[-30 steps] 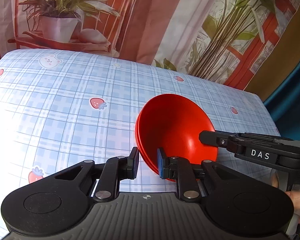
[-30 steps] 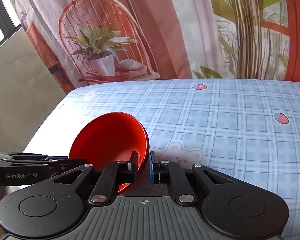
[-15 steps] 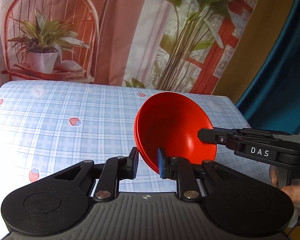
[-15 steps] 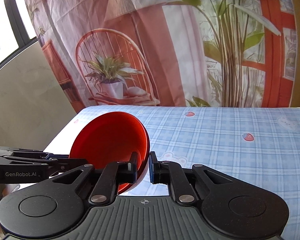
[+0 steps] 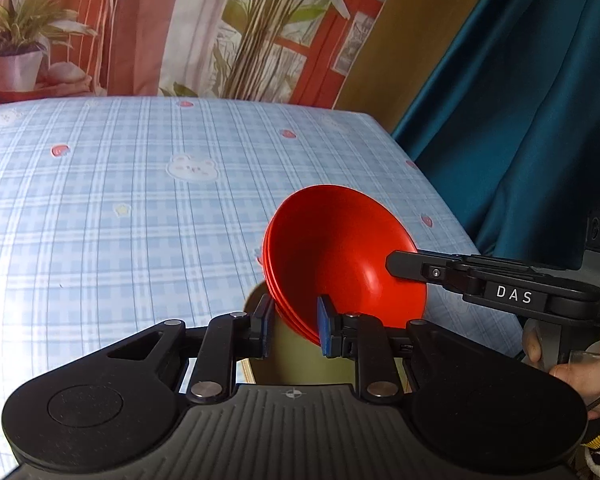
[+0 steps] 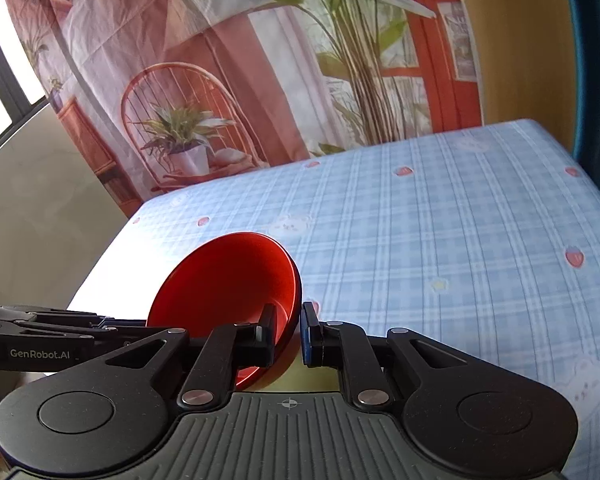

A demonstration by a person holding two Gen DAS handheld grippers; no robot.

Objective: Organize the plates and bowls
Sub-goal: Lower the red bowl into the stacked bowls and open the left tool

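Two grippers on one stack of red bowls here. The left gripper (image 5: 293, 330) has its blue-padded fingers (image 5: 324, 332) pinched on the near rim of the red bowls (image 5: 340, 256), one pad outside the stack and one inside the top bowl. You can count roughly three or four nested rims right at the left pad. The stack is tipped up on edge, its open side facing right of the fingers.

The right gripper (image 6: 287, 334) is clamped on the rim of the same bowls (image 6: 224, 276) from the other side, with its left finger inside the bowl and its right one against the outer wall. In the left wrist view it reaches in from the right (image 5: 404, 266), tip at the far rim.

Just below and behind the left fingers there's an olive-green thing (image 5: 300, 364), too hidden to tell what it is.

Past the fingers is the table in a blue plaid cloth (image 5: 140, 200) with strawberries and bears. Beyond that hangs a printed backdrop (image 6: 260, 60) with a chair and plants, and off to the right a teal curtain (image 5: 520, 100).
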